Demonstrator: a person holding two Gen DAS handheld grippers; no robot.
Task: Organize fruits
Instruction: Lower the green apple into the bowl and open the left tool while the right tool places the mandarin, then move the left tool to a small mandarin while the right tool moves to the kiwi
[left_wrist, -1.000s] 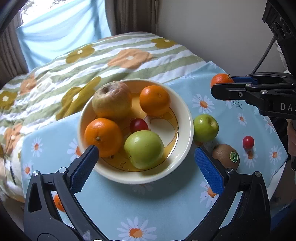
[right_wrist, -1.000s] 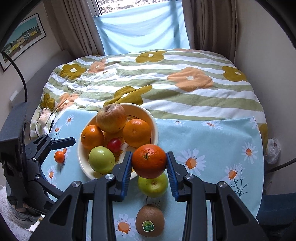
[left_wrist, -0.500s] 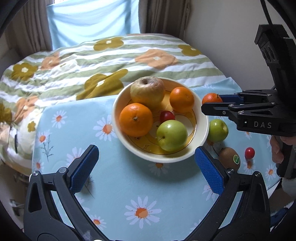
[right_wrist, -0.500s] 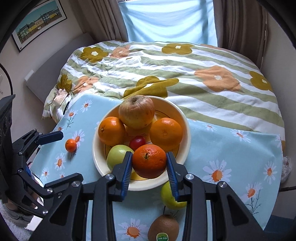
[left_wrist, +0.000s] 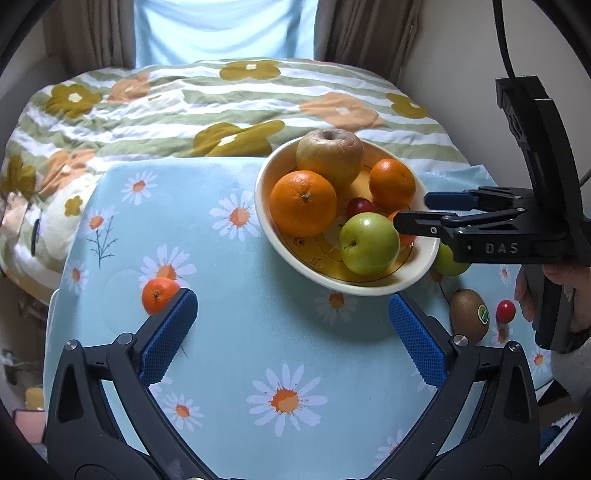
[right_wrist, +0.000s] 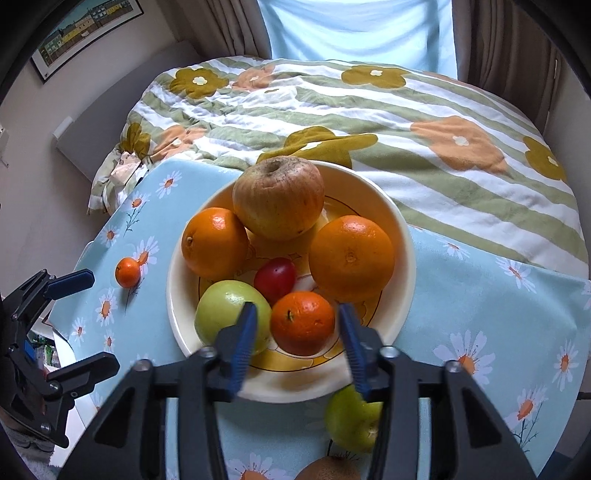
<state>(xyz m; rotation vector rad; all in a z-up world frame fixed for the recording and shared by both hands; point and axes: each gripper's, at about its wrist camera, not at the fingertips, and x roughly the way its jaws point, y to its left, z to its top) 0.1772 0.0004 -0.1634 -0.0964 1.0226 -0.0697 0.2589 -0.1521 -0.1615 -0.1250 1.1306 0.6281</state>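
We are holding the right gripper (right_wrist: 295, 328) over the near side of the cream bowl (right_wrist: 402, 236), and its jaws are opening: the blue pads are standing clear on either side of the small orange tangerine (right_wrist: 302, 321), which is sitting inside the bowl against the near rim. Around it in the bowl we are seeing 5 more fruits: a green apple (right_wrist: 225, 314) just left of the tangerine, a red plum (right_wrist: 275, 278) behind it at the bowl's centre, 2 large oranges, one on the bowl's left side (right_wrist: 214, 242) and one on its right side (right_wrist: 351, 256), and a big russet apple (right_wrist: 279, 195) at the far side.

Outside the bowl, on the blue daisy cloth (left_wrist: 229, 332), a second green apple (right_wrist: 351, 421) is lying just beside the near rim, partly under the right gripper's finger, and a kiwi (left_wrist: 469, 314) is lying a little nearer to us than that apple, with a small red fruit (left_wrist: 505, 311) just beside the kiwi. Another small tangerine (left_wrist: 159, 293) is resting well to the left of the bowl.

We are keeping the left gripper (left_wrist: 291, 321) spread wide and holding nothing, hovering over bare cloth in front of the bowl; its left pad is appearing right next to that loose tangerine, though we cannot tell if they are touching
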